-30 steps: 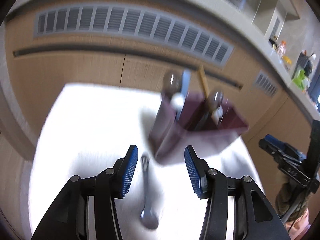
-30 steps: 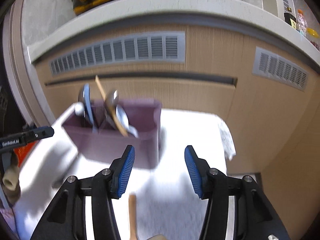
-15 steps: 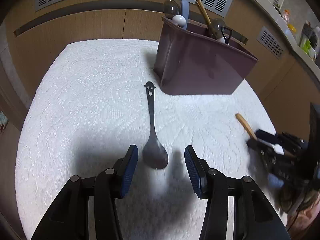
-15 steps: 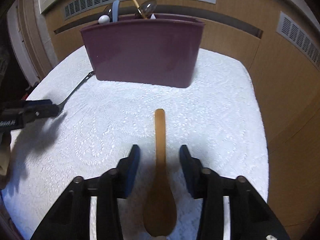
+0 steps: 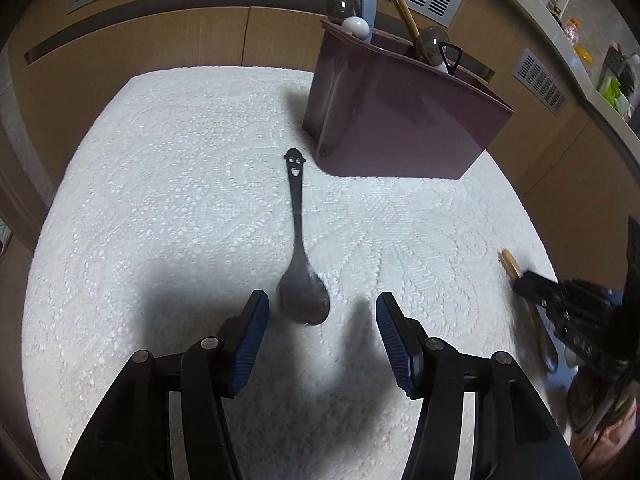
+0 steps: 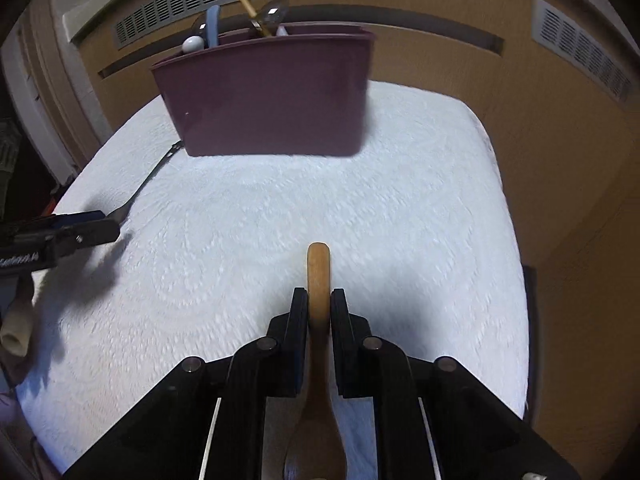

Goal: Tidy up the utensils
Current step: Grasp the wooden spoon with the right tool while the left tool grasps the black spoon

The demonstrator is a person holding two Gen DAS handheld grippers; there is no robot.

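- The left gripper (image 5: 320, 314) is spread wide with nothing held; its blue-padded fingers (image 5: 250, 330) hover over the white textured cloth (image 5: 180, 200) that covers the worktop.
- A dark metal spoon (image 5: 298, 240) lies flat on the cloth. Its bowl sits between the left gripper's fingertips without touching either, and its handle, ending in a cut-out smiling face, points toward the far edge.
- The right gripper (image 6: 319, 304) is clamped on the handle of a wooden spoon (image 6: 319, 276). The rounded handle end sticks out past the fingertips, and the bowl lies back between the gripper's arms.
- The wooden spoon is near the worktop's right edge in the left wrist view; whether it touches the cloth cannot be told.
- A maroon utensil caddy (image 6: 272, 100) stands upright toward the far edge of the worktop, just beyond the metal spoon's handle end.
- Several utensils stand in the caddy, among them a pale blue handle (image 5: 368, 6) and a wooden stick (image 5: 404, 12).
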